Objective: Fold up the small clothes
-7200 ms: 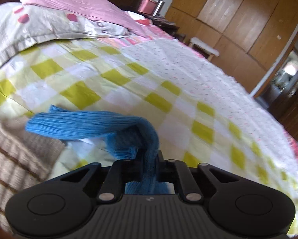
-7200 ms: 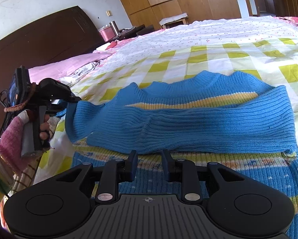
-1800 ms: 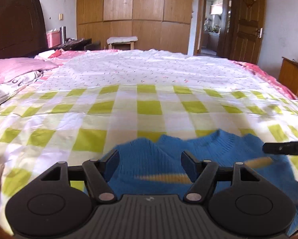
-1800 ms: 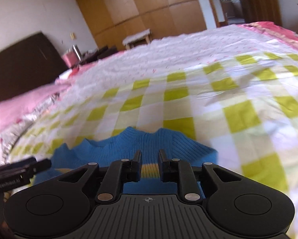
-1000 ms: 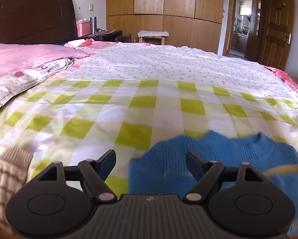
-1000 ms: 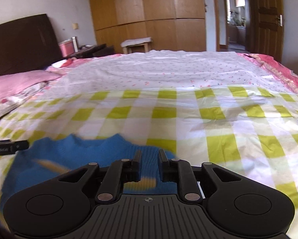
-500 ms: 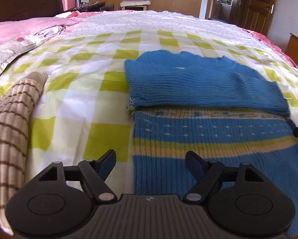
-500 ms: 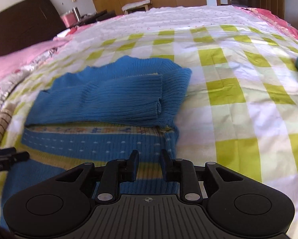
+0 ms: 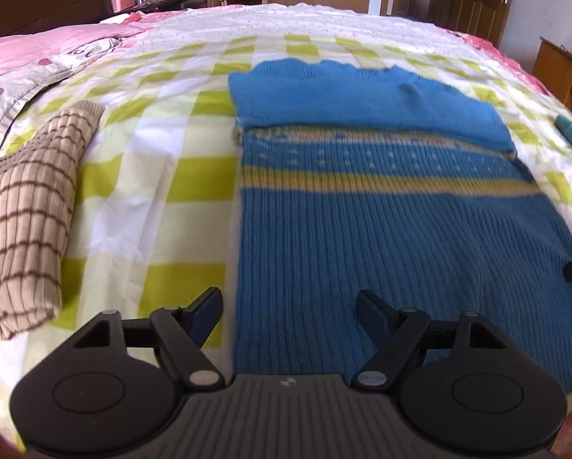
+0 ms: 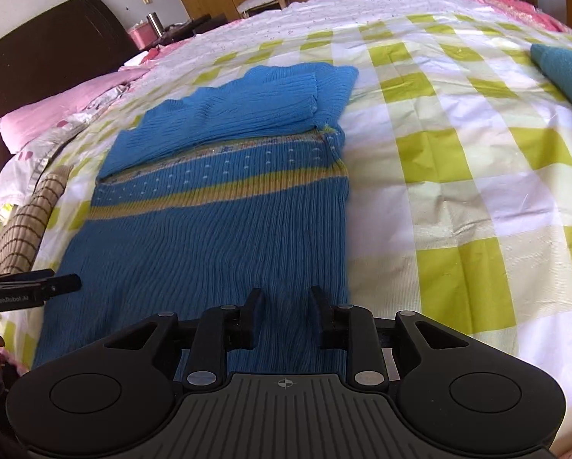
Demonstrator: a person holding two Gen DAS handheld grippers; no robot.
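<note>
A blue knitted sweater [image 9: 381, 206] with a yellow stripe lies flat on the checked bedspread, both sleeves folded across its chest. It also shows in the right wrist view [image 10: 224, 206]. My left gripper [image 9: 289, 308] is open and empty, over the sweater's near left hem corner. My right gripper [image 10: 284, 308] is partly open and empty, over the near right hem. The left gripper's finger [image 10: 37, 287] shows at the left edge of the right wrist view.
A beige checked garment [image 9: 25, 206] lies left of the sweater. A teal garment [image 10: 565, 72] lies at the far right. Pink pillows [image 9: 37, 49] and a dark headboard are at the far left. The yellow-and-white bedspread [image 10: 458, 160] spreads all around.
Both grippers have pulled back and tilted down toward the sweater's near hem. The right gripper's fingers have opened a little wider. The left gripper stays open.
</note>
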